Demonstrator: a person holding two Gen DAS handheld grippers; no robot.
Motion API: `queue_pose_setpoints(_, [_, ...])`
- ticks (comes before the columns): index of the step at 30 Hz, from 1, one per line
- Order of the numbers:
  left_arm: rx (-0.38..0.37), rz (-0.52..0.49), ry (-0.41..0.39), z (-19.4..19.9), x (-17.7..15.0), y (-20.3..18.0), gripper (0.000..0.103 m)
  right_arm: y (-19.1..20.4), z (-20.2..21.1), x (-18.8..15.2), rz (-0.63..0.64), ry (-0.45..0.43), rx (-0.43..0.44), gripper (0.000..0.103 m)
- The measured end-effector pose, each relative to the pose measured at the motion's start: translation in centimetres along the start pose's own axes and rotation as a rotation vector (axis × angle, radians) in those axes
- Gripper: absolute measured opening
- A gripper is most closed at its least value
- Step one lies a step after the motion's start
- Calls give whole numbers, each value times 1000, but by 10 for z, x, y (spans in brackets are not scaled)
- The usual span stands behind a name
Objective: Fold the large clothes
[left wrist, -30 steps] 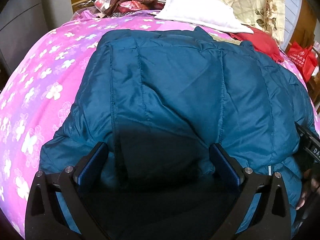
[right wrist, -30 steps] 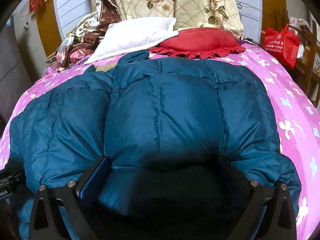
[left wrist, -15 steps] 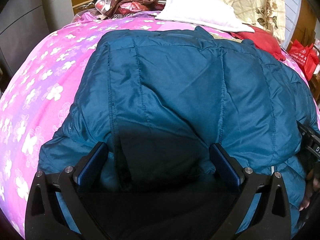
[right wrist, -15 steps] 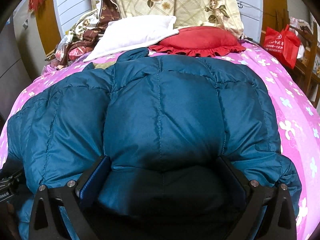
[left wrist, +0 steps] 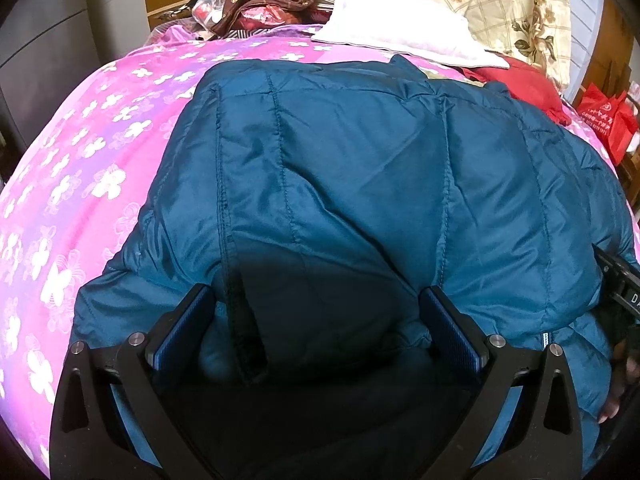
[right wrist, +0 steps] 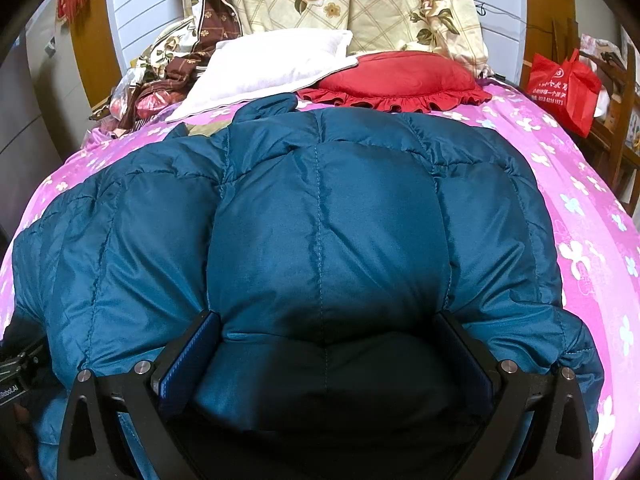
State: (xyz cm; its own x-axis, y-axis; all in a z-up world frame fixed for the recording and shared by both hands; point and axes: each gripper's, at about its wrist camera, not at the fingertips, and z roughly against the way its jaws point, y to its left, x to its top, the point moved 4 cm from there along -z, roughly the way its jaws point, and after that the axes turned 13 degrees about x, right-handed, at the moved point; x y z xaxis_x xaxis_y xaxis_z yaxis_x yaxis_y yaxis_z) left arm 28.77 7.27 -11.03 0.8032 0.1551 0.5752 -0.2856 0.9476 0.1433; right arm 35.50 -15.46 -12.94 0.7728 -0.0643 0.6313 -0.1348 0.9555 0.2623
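Both the left tool and right tool stood spread wide over the puffy teal quilted down jacket on the pink flowered bed, so each probably needed to bite deep, level hem folds together.

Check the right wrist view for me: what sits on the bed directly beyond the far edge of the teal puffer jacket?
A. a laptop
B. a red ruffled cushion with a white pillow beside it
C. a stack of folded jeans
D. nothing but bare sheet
B: beyond the teal puffer jacket lies a red ruffled cushion, with a white pillow overlapping its left side.
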Motion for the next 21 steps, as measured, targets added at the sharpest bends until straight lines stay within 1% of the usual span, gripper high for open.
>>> queue_pose_setpoints(11, [-17,13,-2,3,0,1,103,0,0,-1,-3,2,3,103])
queue_pose_setpoints(13, [-21,27,-2,8,0,7,103,1,4,3,-1,30,4,103])
queue_pose_setpoints(14, [-14,25,-5,12,-1,10,103,1,15,7,-19,45,6,101])
queue_pose_setpoints(15, [-1,16,-20,19,-1,15,103,0,27,10,-35,25,9,100])
queue_pose_setpoints(16, [3,9,-33,26,-1,19,103,-1,48,12,-38,-13,4,100])
queue_pose_setpoints(17, [3,-1,-49,36,-1,24,103,-1,61,12,-28,-32,-8,101])
queue_pose_setpoints(18, [-4,-8,-68,46,-2,30,103,-2,80,9,-8,-39,-33,101])
queue_pose_setpoints(19, [-9,-14,-86,54,-3,35,103,-3,93,4,10,-28,-53,101])
queue_pose_setpoints(20, [-9,-24,-99,62,-5,40,103,-2,112,-7,41,-14,-64,101])
queue_pose_setpoints(21, [-3,-38,-94,69,-8,46,103,-1,127,-18,59,0,-59,101])
